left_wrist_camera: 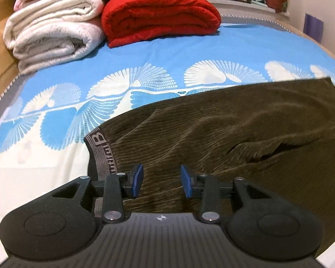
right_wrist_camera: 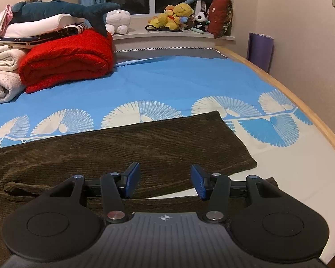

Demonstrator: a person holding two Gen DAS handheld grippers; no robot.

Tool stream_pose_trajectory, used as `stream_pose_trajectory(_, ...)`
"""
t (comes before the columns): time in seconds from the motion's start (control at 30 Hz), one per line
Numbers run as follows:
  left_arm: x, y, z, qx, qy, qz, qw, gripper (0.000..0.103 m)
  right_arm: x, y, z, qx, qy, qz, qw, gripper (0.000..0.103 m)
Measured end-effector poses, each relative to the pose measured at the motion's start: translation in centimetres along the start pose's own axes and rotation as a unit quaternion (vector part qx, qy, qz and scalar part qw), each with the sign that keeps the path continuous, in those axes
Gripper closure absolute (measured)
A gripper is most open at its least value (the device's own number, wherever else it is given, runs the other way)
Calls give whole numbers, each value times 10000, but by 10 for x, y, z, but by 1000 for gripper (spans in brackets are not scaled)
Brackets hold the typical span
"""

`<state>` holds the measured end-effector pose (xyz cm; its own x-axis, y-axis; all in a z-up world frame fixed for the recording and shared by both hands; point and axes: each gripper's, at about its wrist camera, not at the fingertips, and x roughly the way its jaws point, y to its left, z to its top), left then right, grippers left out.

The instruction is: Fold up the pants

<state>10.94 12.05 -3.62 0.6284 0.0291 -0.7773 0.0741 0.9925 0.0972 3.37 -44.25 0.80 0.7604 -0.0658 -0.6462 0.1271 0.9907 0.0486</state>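
Observation:
Dark olive corduroy pants [left_wrist_camera: 223,129] lie spread across the blue and white bedsheet, with the grey lettered waistband [left_wrist_camera: 100,149] at the left. My left gripper [left_wrist_camera: 162,181] hovers open over the cloth just right of the waistband, nothing between its blue pads. In the right wrist view the pants' legs [right_wrist_camera: 145,147] stretch to the right, the far leg's hem ending near the middle right. My right gripper [right_wrist_camera: 165,182] stands open above the near leg, where a strip of white sheet shows between the two legs. Nothing is held by either.
Folded white blankets [left_wrist_camera: 53,33] and a red quilt [left_wrist_camera: 160,15] are stacked at the far left of the bed [right_wrist_camera: 189,78]. A shark plush [right_wrist_camera: 62,9] lies on top. Plush toys [right_wrist_camera: 176,15] sit on the window sill. The bed's wooden edge [right_wrist_camera: 301,102] curves along the right.

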Motion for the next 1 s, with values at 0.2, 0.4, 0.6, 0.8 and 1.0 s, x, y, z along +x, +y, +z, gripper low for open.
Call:
stream_pose_trajectory(0.2, -2, -3, 8, -197, 13, -203, 9996, 81, 7, 15, 4, -242, 40, 84, 9997, 65)
stream_pose_trajectory(0.4, 10, -7, 11, -203, 345, -180, 9990, 92, 14, 23, 8, -201, 155, 177, 9995, 91)
stream_pose_trajectory(0.6, 24, -3, 13, -303, 625, -7, 9976, 92, 20, 29, 12, -171, 147, 265, 9994, 92)
stream_pose_trajectory(0.8, 29, -9, 18, -283, 626, -27, 9976, 92, 28, 37, 17, -188, 249, 440, 9985, 91)
stream_pose_trajectory(1.0, 33, -15, 20, -225, 634, -136, 9976, 101, 28, 42, 21, -215, 91, 491, 9985, 101)
